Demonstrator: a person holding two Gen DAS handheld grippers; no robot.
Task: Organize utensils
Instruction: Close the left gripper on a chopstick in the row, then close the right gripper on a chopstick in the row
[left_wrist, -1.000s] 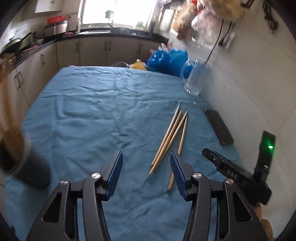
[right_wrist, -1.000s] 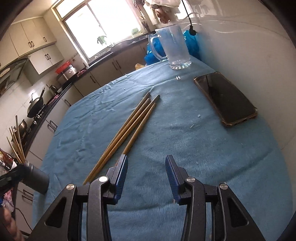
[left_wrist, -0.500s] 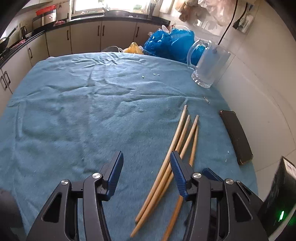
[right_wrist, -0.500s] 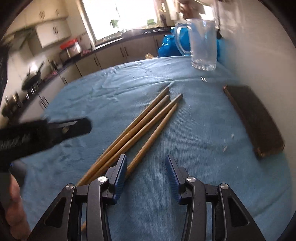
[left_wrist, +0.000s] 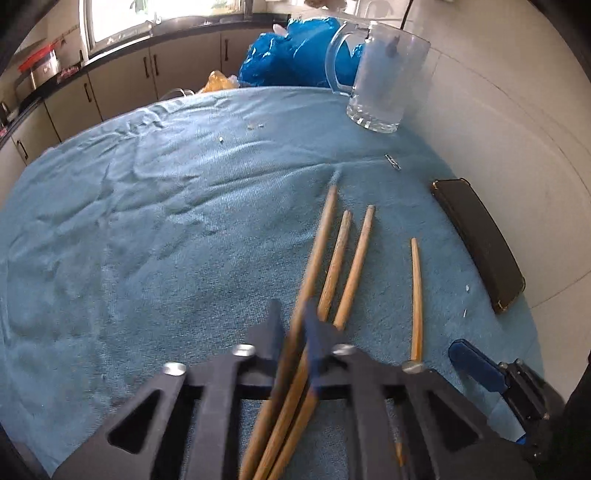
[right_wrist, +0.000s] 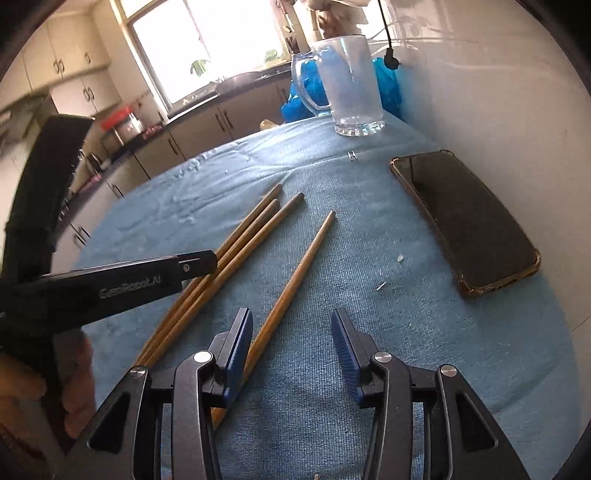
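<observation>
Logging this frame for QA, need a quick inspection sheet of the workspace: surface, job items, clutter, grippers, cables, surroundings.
Surface: blue cloth, wrinkled, with a few crumbs.
Job's things: three chopsticks bunched; a fourth chopstick lies apart.
Clutter: glass mug, phone, small clip.
Grippers: left gripper jaws closing, bunched chopsticks between them; right gripper open, fourth chopstick beside its left finger.
Cables: black cable hanging on the wall.
Surroundings: kitchen cabinets, window, blue bags.
</observation>
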